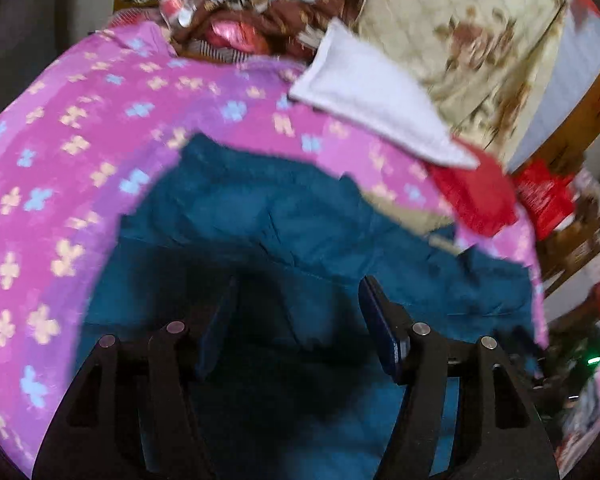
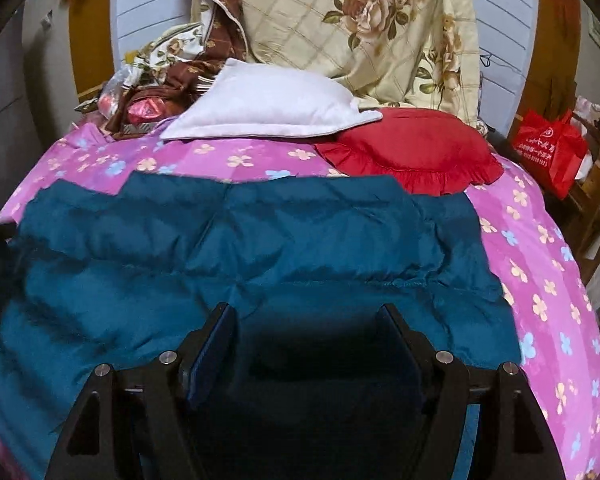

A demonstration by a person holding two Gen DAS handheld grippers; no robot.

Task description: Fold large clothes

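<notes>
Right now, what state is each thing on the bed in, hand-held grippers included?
teal puffer jacket: spread flat on the bedspread, not yet folded.
left hand-held gripper: open, over the jacket.
right hand-held gripper: open, over the jacket.
white pillow: lying flat.
red pillow: lying beside the white one.
floral quilt: heaped at the headboard.

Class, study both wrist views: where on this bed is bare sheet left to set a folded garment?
Bare pink floral sheet lies right of the teal jacket, below the red pillow. The left wrist view shows more left of it. The head end is crowded: white pillow, rose quilt.
</notes>
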